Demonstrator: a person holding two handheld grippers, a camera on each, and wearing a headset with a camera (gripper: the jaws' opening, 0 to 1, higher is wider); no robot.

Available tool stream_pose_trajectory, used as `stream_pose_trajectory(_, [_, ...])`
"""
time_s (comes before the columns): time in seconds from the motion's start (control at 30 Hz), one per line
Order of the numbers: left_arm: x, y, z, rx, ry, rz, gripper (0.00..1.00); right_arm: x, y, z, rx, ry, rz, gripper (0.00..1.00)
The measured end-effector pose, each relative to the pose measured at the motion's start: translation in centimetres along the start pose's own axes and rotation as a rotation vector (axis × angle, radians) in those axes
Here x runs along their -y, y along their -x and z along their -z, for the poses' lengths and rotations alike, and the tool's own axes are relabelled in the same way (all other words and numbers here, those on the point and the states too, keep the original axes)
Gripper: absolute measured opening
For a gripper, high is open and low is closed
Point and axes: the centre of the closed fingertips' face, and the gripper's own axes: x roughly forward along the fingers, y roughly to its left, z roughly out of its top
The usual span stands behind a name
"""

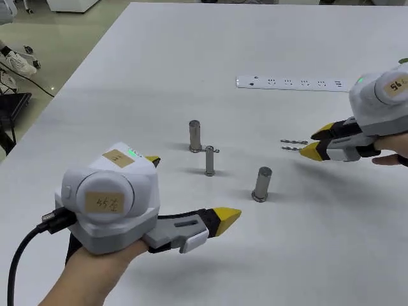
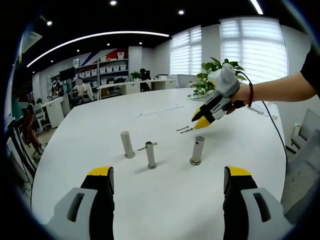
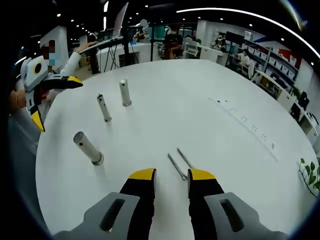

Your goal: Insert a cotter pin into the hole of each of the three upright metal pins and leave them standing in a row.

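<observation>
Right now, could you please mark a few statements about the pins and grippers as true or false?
1. All three metal pins hold a cotter pin. False: just the middle pin has one.
2. Two loose cotter pins lie on the table by the right gripper. True.
3. The left gripper is shut on a pin. False: the left gripper's jaws stand wide apart, empty.
4. A power strip lies beyond the pins. True.

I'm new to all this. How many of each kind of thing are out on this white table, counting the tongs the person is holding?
Upright grey metal cylinder pins: 3
Thin wire cotter pins: 3, two loose and one through the middle pin
White power strip: 1
Yellow-tipped tongs: 2, left tongs and right tongs
Total: 9
</observation>
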Motion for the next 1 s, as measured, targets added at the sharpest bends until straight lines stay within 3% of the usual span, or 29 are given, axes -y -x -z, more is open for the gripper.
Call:
stream_pose_trajectory(0.23, [-0.2, 0.0, 0.2, -0.004, 0.008, 0.002, 0.88, 0.2, -1.6, 0.9, -0.038, 0.000, -0.013, 0.18])
stream_pose_trajectory(0.4, [-0.5, 0.1, 0.3, -0.008, 0.010, -0.002, 0.88, -0.6, -1.8, 1.1, -0.059, 0.007, -0.016, 0.17])
stream_pose_trajectory(0.63, [-0.7, 0.1, 0.4, -0.014, 0.007, -0.004, 0.87, -0.7, -1.9, 1.3, -0.077, 0.009, -0.015, 0.14])
stream_pose_trajectory(1.0, [-0.6, 0.2, 0.4, -0.014, 0.004, -0.001, 0.85, -0.7, -1.8, 1.6, -0.108, 0.035, -0.021, 0.00])
